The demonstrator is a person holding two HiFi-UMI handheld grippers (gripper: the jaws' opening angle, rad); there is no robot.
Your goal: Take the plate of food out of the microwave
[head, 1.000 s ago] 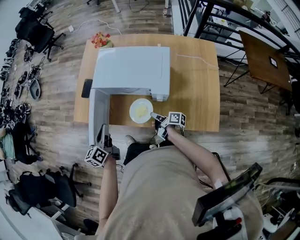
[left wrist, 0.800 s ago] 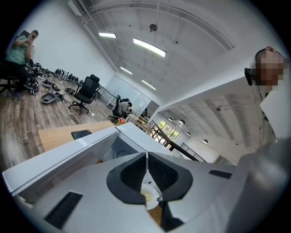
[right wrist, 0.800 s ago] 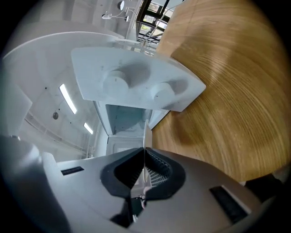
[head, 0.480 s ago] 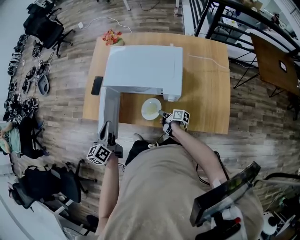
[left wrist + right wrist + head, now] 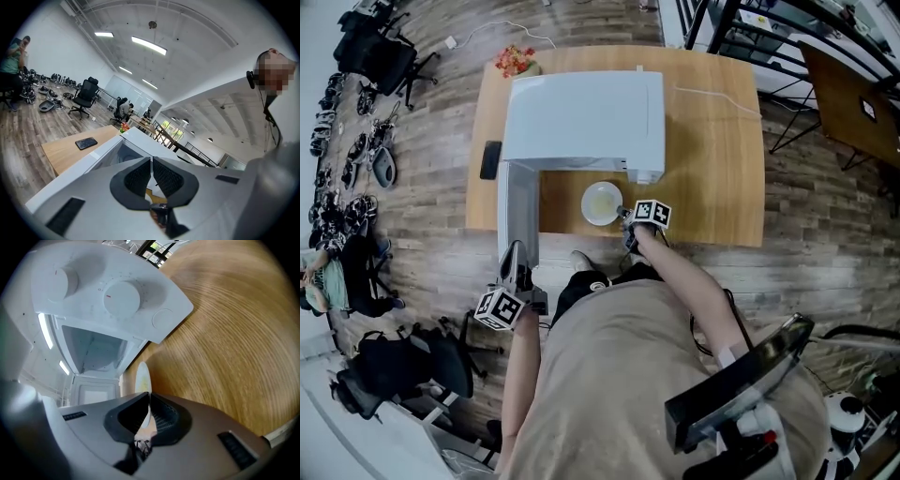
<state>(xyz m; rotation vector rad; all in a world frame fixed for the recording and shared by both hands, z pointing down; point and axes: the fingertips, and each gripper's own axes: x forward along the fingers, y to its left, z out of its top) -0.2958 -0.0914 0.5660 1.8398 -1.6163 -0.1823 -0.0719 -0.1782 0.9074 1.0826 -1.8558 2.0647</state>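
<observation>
The white plate [image 5: 602, 202] with pale yellow food is over the wooden table [image 5: 712, 150], just in front of the open microwave [image 5: 581, 112]. My right gripper [image 5: 623, 215] is shut on the plate's near right rim. In the right gripper view the plate [image 5: 143, 378] shows edge-on, running into the shut right gripper [image 5: 149, 409]. My left gripper [image 5: 515, 255] hangs off the table's front edge, by the end of the open microwave door [image 5: 517, 211]. It is shut with nothing in it, as the left gripper view shows [image 5: 152, 174].
A black phone [image 5: 490, 159] lies on the table left of the microwave. A red and yellow bunch [image 5: 516, 61] sits at the table's far left corner. Office chairs [image 5: 370, 52] and bags stand on the floor at left. A dark table [image 5: 848, 94] stands at right.
The head camera has shifted a little. The plate and my right gripper keep about the same place in front of the microwave. My left gripper has not moved.
</observation>
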